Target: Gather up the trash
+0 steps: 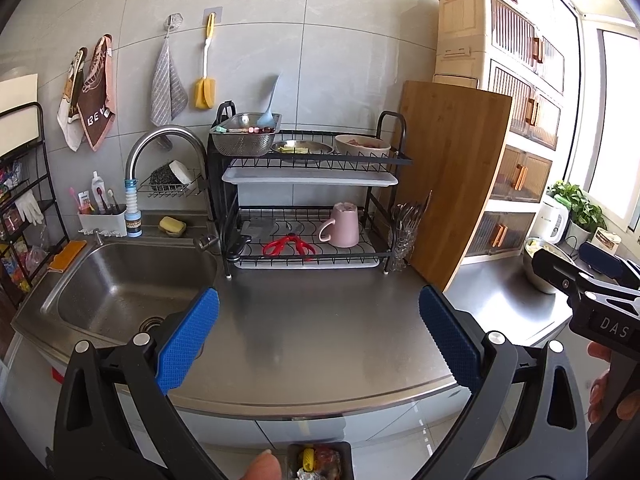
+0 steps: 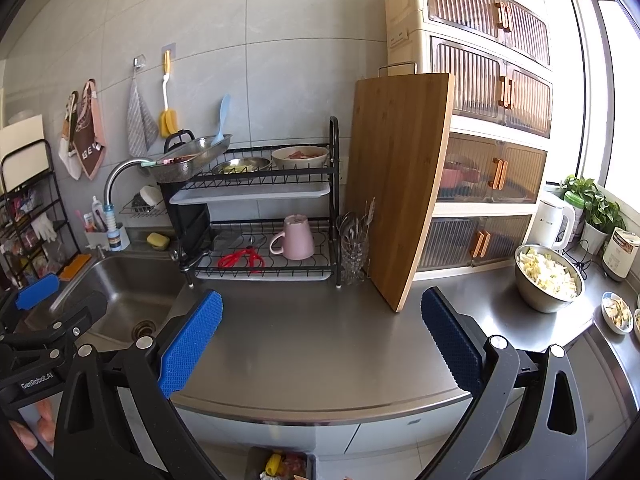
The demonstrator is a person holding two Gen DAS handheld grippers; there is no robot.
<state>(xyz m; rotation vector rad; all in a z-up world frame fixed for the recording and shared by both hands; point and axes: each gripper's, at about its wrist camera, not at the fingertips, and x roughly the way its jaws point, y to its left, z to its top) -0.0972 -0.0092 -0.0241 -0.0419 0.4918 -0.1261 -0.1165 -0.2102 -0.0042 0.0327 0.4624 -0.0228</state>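
Grippers, both yours, left and right, gape with nothing between them above one steel counter; one trash bin sits below, one pink mug on the rack.

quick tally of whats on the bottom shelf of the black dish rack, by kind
pink mug, upside down: 1
red scissors: 1
cleaver: 1
total: 3

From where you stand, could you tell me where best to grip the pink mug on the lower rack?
Take the pink mug across its body, coming from the front with an open claw. It stands upside down on the dish rack, its handle pointing left, so the right side and front are free.
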